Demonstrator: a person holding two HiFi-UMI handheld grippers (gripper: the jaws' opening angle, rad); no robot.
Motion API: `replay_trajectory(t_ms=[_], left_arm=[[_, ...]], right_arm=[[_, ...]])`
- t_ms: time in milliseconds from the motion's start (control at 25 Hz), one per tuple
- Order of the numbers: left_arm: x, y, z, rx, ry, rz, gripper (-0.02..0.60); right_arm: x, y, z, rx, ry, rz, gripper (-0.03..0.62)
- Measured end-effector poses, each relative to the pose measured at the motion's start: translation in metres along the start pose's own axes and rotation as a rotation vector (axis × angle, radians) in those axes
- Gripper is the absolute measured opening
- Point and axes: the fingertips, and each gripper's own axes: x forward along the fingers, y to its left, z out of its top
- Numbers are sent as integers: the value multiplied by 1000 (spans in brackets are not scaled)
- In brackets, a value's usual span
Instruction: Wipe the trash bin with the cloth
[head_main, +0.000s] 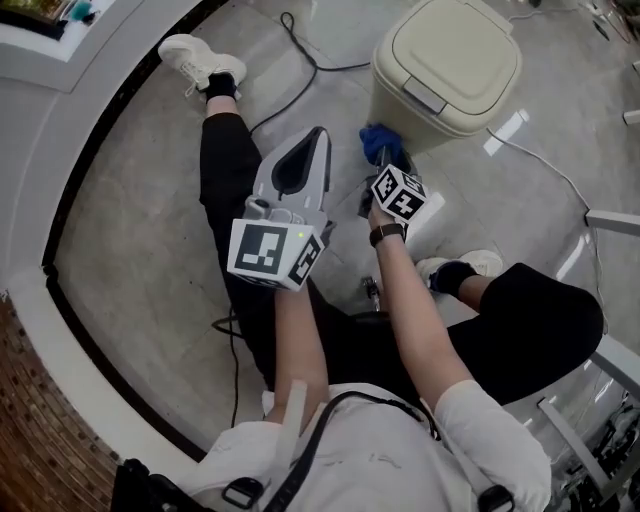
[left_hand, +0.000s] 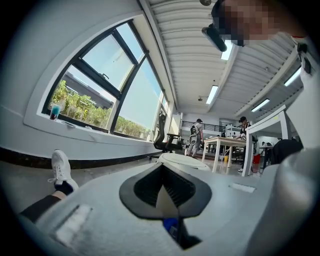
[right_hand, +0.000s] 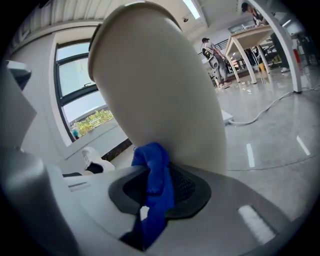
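Cream plastic trash bin (head_main: 445, 60): stands upright on the glossy grey floor (head_main: 140, 220), lid down, at the upper right of the head view, beyond the seated person's spread legs. Its pale side wall (right_hand: 160, 90) fills the middle of the right gripper view.
White sneaker (head_main: 200, 60): lies at the upper left, at the end of a black-trousered leg stretched over the floor.
Black cable (head_main: 300, 55): snakes over the floor between that sneaker and the bin.
Left gripper (head_main: 318, 135): held up in the air to the left of the bin, apart from it. Its own view shows the fingers closed tip to tip (left_hand: 162, 197) with nothing gripped between them.
Blue cloth (head_main: 380, 143): bunched up and pressed against the lower part of the bin's side wall, on the side facing the person. One end hangs down between the right fingers (right_hand: 156, 185).
Right gripper (head_main: 388, 162): fingers clamped on the cloth (right_hand: 150, 202), tips right at the bin's wall.
White cable (head_main: 540, 155): runs over the floor to the right of the bin.
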Motion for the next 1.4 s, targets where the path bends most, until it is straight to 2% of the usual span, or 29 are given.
replay_trajectory(t_ms=[120, 200, 240, 360, 480, 600, 680, 800, 960, 1040, 1240, 1400], left_arm=[[-5, 0, 3, 3, -3, 26, -3], [-5, -3, 6, 16, -11, 32, -3], [-5, -5, 8, 27, -13, 33, -3], [-11, -10, 21, 44, -27, 47, -3], [-16, -19, 42, 68, -64, 37, -3], [-13, -39, 53, 102, -76, -7, -3], [-10, -49, 58, 109, -91, -26, -3], [1, -61, 64, 103, -118, -55, -3], [17, -89, 68, 92, -128, -156, -3], [19, -92, 59, 80, -104, -165, -3], [34, -85, 13, 67, -8, -146, -3], [42, -85, 15, 59, -6, -134, -3]], right_arm=[[7, -9, -13, -24, 70, -33, 66], [-6, 0, -6, -67, 62, -31, 66], [-19, 15, 5, -92, 29, 2, 66], [-78, 75, 51, -146, -128, 183, 66], [-136, 121, 113, -104, -312, 315, 66], [-171, 133, 175, -34, -478, 368, 66], [-180, 124, 195, -57, -528, 345, 66], [-167, 82, 178, -46, -480, 252, 66], [-115, 2, 105, 37, -301, 47, 66], [-90, -31, 68, 113, -201, -29, 66], [-31, -78, 2, 216, -23, -83, 67], [-14, -105, -22, 216, 56, -130, 66]])
